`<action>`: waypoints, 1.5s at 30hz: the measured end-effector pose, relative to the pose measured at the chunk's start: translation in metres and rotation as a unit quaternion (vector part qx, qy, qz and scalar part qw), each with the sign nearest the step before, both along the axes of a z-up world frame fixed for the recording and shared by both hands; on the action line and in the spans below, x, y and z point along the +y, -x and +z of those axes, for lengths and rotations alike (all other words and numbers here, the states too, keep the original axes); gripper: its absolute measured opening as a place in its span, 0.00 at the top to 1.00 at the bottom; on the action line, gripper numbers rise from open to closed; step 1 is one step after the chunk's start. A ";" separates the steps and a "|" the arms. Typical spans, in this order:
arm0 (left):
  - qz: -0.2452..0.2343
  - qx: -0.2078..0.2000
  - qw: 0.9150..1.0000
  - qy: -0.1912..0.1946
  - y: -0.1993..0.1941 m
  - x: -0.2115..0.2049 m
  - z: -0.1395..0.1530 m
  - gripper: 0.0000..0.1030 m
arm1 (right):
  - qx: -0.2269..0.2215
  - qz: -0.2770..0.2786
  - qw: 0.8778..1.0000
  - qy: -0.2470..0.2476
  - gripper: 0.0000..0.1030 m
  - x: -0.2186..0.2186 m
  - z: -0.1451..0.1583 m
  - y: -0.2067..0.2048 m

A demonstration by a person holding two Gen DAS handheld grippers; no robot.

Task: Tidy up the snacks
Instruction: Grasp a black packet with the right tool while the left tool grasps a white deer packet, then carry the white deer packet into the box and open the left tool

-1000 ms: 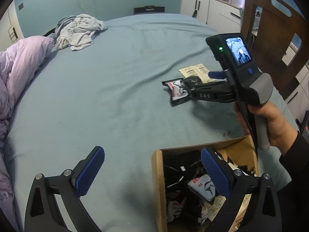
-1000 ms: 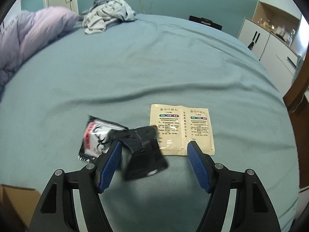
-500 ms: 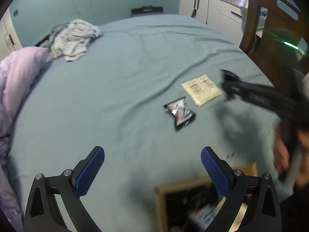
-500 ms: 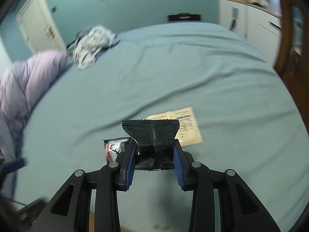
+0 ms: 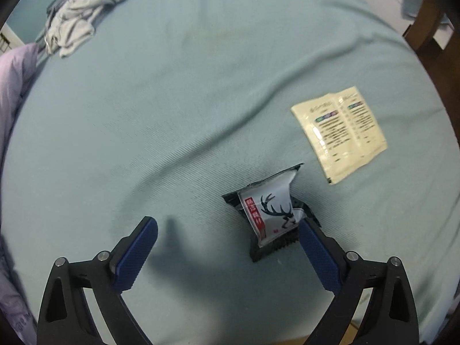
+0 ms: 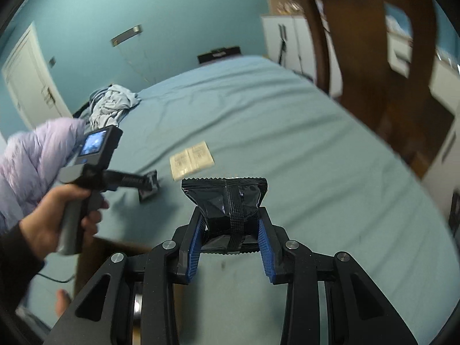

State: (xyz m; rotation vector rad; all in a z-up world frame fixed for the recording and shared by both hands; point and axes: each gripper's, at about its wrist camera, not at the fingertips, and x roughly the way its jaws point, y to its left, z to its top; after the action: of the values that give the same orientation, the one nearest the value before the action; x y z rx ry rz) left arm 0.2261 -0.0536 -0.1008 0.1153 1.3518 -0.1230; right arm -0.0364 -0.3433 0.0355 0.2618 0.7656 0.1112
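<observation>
On the teal bedsheet lies a black-and-white snack packet with a deer print (image 5: pixel 270 215). My left gripper (image 5: pixel 227 225) points down over it and is open; the packet sits between the fingers, close to the right one. A cream double sachet (image 5: pixel 339 132) lies flat further right. In the right wrist view my right gripper (image 6: pixel 230 221) is shut on a black snack packet (image 6: pixel 227 198), held up above the bed. The same view shows a hand (image 6: pixel 57 227) holding the left gripper (image 6: pixel 148 187) down at the deer packet, with the cream sachet (image 6: pixel 191 164) beyond.
A brown cardboard edge (image 6: pixel 92 256) shows below the hand. A pile of grey clothes (image 5: pixel 80 20) and a lilac duvet (image 5: pixel 14 92) lie at the bed's far left. A wooden chair (image 6: pixel 373 66) and white cabinets (image 6: pixel 287 40) stand to the right.
My right gripper closed on the black packet, lifted it off the bed and swung away. My left gripper left the box, moved forward and sank over the deer packet.
</observation>
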 end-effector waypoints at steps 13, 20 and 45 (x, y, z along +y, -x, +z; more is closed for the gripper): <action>-0.008 -0.008 1.000 0.021 0.024 0.004 0.029 0.91 | 0.076 0.016 0.997 0.024 0.67 0.025 -0.024 -0.041; -0.006 -0.047 0.998 0.032 0.065 0.020 0.073 0.91 | 0.062 0.004 0.996 0.059 0.67 0.035 -0.014 -0.039; -0.174 -0.062 0.978 0.099 0.221 0.034 0.080 0.88 | -0.022 0.071 0.980 0.183 0.67 0.101 -0.017 -0.010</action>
State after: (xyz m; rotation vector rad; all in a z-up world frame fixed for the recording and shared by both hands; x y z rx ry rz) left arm 0.0050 -0.0196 -0.0210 0.1886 1.1782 -0.5368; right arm -0.0266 -0.2422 0.0188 -0.1451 0.7457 0.1085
